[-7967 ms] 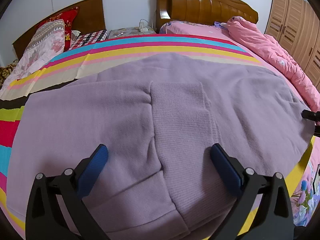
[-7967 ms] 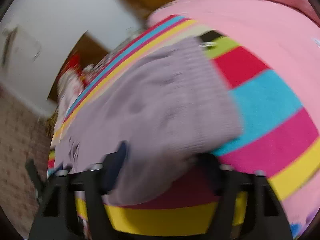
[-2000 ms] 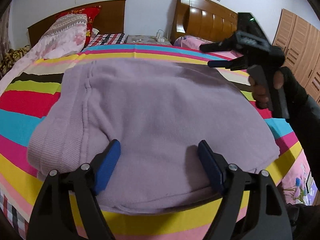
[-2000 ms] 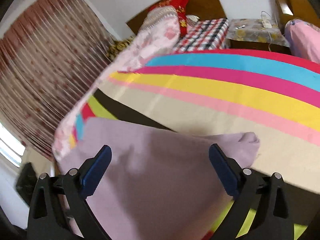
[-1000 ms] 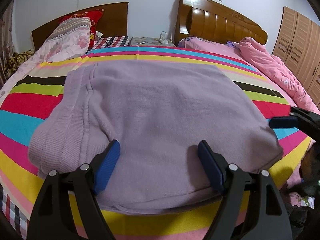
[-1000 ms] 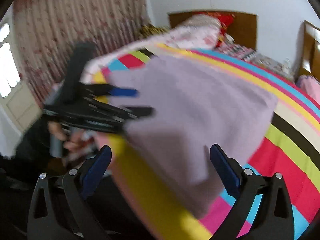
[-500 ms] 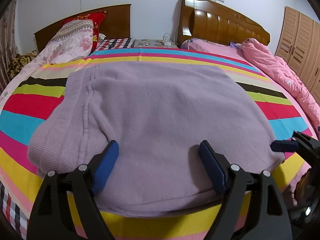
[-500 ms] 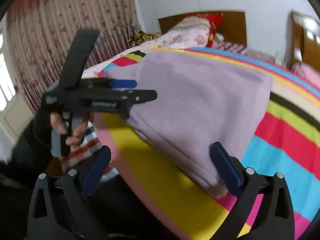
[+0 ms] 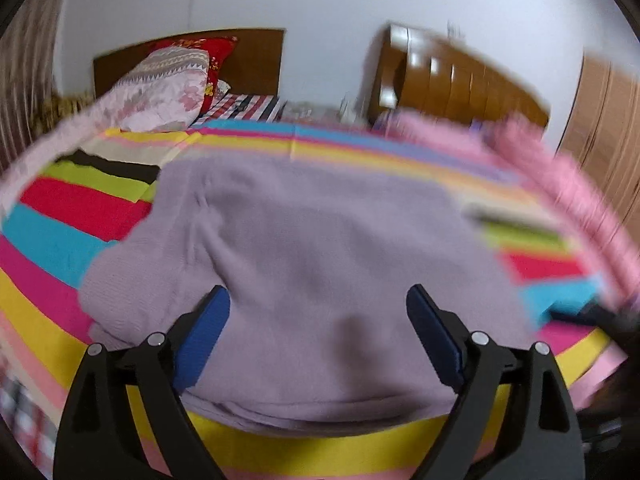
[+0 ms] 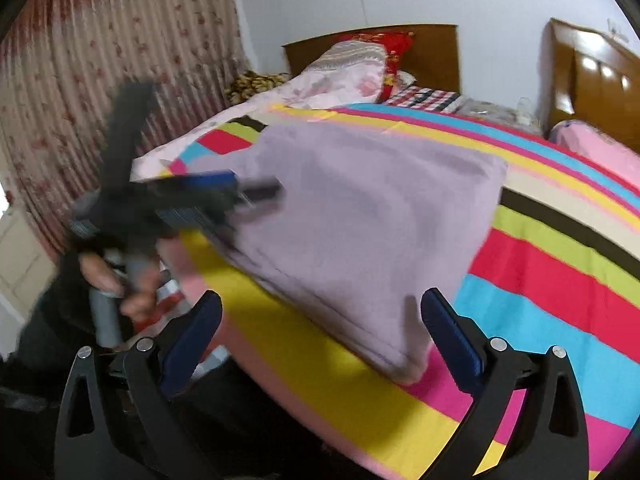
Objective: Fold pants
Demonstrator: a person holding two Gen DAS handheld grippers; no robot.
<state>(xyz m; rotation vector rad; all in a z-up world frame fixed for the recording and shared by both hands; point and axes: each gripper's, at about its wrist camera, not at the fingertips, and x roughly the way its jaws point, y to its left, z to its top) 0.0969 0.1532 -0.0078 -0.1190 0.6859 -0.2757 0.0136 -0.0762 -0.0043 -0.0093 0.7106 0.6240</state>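
the folded lilac pants (image 9: 320,248) lie flat on the striped bedspread (image 9: 76,240), straight ahead of the left gripper (image 9: 318,312) and partly under the space between its blue pads (image 9: 202,332). the jaws of this gripper have just been opening and now stand wide apart; the pads sit above the near edge of the pants without pinching the cloth, so nothing is clamped. beyond its tips the bedspread runs to two wooden headboards (image 9: 452,76), with a floral pillow (image 9: 160,92) far ahead to the left and a pink quilt (image 9: 560,168) far ahead to the right. this view is blurred, most of all on its right side.

the right gripper (image 10: 320,320) is also spread wide, with empty air between its pads (image 10: 450,332). the near corner of the pants (image 10: 360,216) lies just ahead of and between its tips, not touched. ahead and to the left of those tips, the left gripper (image 10: 256,192) appears smeared by motion, its tips over the far edge of the pants, held by a hand (image 10: 116,280) low at the left. a flowered curtain (image 10: 100,80) hangs behind it.
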